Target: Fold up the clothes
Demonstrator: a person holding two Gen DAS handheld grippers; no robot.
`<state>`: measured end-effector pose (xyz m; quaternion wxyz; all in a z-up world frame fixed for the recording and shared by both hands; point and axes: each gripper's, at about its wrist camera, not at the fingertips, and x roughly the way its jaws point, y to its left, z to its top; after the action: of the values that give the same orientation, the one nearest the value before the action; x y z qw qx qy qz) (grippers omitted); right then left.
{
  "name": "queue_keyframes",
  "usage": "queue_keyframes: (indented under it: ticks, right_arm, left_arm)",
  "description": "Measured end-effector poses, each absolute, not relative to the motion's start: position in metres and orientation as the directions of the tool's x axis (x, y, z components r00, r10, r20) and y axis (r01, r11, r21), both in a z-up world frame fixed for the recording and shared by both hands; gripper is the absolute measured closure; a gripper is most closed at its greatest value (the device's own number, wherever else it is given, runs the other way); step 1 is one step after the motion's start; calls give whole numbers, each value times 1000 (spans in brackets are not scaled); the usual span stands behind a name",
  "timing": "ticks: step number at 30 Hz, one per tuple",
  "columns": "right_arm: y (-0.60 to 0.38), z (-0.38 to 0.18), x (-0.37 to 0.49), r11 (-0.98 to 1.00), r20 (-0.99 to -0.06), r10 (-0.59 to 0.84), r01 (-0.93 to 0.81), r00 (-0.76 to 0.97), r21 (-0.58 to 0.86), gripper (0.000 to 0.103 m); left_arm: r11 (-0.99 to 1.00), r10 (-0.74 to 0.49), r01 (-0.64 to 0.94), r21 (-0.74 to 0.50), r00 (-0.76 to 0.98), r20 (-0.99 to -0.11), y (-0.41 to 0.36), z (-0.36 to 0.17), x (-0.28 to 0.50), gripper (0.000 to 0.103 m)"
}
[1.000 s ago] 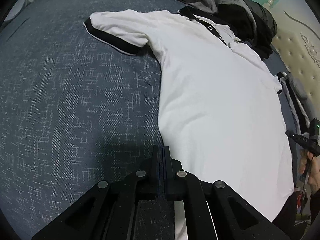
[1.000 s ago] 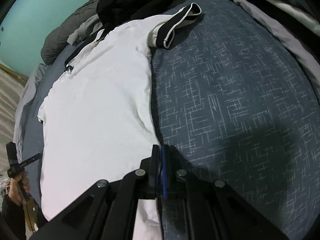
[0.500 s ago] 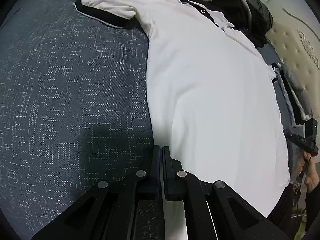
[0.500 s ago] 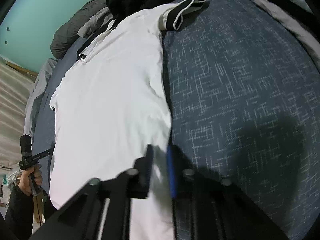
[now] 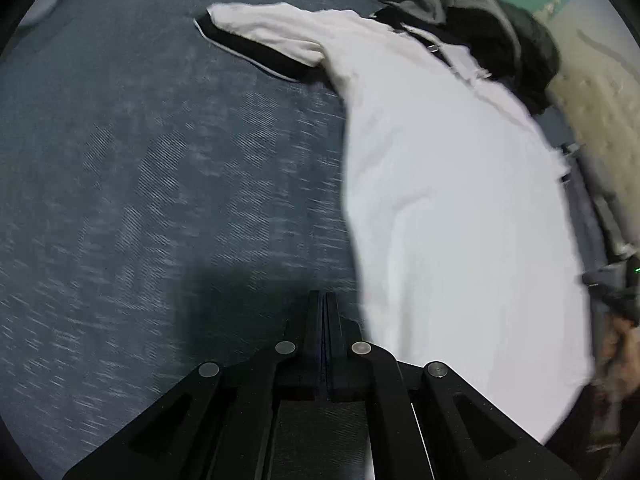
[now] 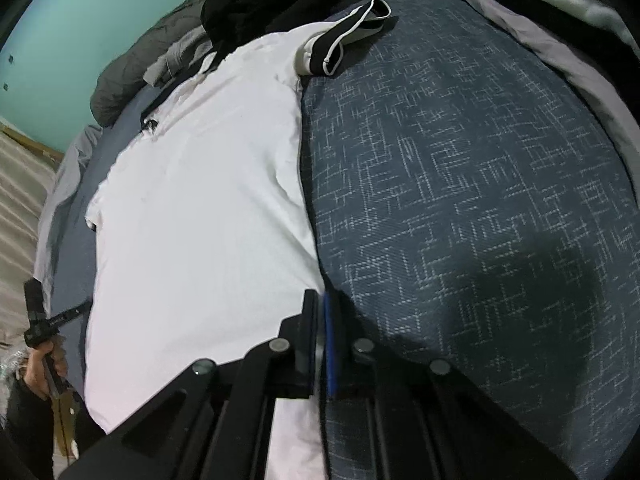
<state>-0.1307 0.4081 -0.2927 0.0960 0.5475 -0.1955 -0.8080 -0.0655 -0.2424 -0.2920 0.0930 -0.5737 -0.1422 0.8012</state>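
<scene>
White polo shirt (image 5: 452,208) lies flat along the bed (image 5: 160,168), collar toward the far-edge clothes pile (image 5: 480,20). Since a second ago the view has slid sideways along the hem. Left claw (image 5: 324,300) pressed together, cloth in it not discernible; right claw (image 6: 320,304) pinching the hem corner. Probably tensioning before the first fold.

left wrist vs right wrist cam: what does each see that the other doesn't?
Left wrist only: the shut left tool over dark bedding beside the shirt, the buttoned placket, and a pale tufted headboard at the right edge.

Right wrist only: the right tool shut on the shirt's bottom edge, a teal wall, the right sleeve's black cuff, and a light grey garment at top right.

Both: the white polo shirt laid flat on the blue patterned bedspread, with a dark clothes pile at its collar.
</scene>
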Motion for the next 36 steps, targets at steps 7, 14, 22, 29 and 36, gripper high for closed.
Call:
queue_keyframes:
  ticks: [7, 14, 22, 29, 36]
  right_arm:
    - [415, -297, -126, -890, -839, -397, -68, -371, 451, 100]
    - [413, -297, -124, -891, -840, -401, -57, -365, 450, 100]
    - [412, -299, -123, -888, -839, -407, -60, -362, 457, 100]
    - [411, -300, -124, -889, -842, -406, -60, -356, 454, 100]
    - [412, -298, -123, -892, -843, -405, -52, -353, 450, 100]
  left_arm:
    - [-939, 327, 3, -345, -314, -891, -229, -296, -73, 95]
    - [-929, 357, -9, -370, -286, -889, -217, -303, -75, 87]
    - [-919, 381, -14, -394, -288, -879, -224, -300, -67, 87]
    - [-934, 352, -55, -352, -286, -891, -218, -300, -61, 93]
    - [-937, 336, -20, -349, -326, -883, -240, -287, -53, 101]
